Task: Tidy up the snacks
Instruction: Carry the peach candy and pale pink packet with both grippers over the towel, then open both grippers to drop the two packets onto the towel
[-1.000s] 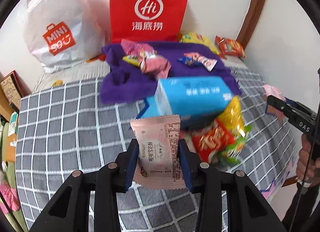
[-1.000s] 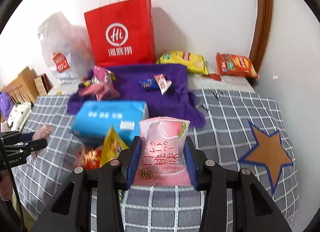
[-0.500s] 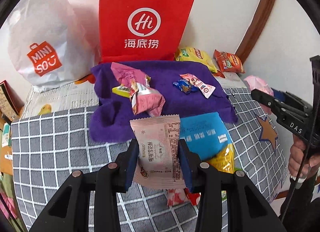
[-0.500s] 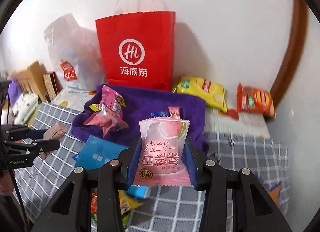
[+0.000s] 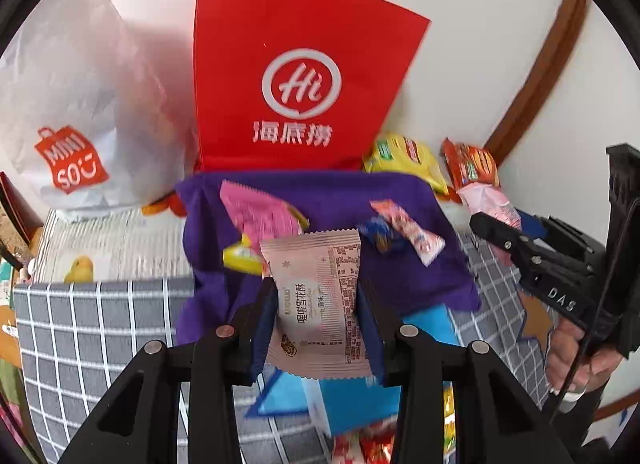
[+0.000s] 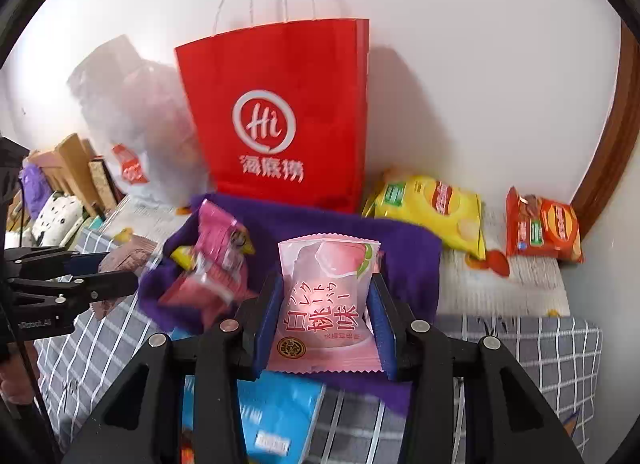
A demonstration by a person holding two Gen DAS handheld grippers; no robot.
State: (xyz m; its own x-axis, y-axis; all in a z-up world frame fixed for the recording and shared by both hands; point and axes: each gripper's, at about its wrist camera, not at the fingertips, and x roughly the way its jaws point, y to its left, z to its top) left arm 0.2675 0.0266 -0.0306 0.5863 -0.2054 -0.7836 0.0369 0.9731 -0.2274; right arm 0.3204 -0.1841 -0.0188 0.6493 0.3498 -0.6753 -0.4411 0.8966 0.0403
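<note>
The left gripper [image 5: 316, 306] is clamped on a pale pink snack packet [image 5: 318, 304] printed with dark Chinese characters, its blue pads [image 5: 264, 328] pressed to both long edges; the packet stands upright between them, held in the air above the grey checked bedcover [image 5: 80, 328]. The right gripper [image 6: 326, 314] is likewise closed on a peach-print packet [image 6: 326, 296], pink and white, gripped at both sides and carried upright above the near edge of the purple cloth [image 6: 404, 260].

The purple cloth lies spread against the foot of a red paper bag [image 6: 280, 112], which stands upright at the white wall. On the cloth's left part sits a heap of pink wrappers [image 6: 216, 264] with a small yellow packet [image 6: 182, 256] among them. In the left view, a narrow red-and-white stick packet [image 5: 408, 228] and a small blue wrapper [image 5: 378, 234] lie touching on the cloth's right part.

Right of the red bag, off the cloth, a yellow crisp bag [image 6: 432, 212] and an orange crisp bag [image 6: 544, 228] lie near the wall, apart from each other. A white plastic shopping bag [image 5: 80, 112] stands left of the red bag. A blue box [image 6: 276, 416] lies on the bedcover beneath the grippers. A hand [image 5: 576, 360] holds the right gripper's handle.
</note>
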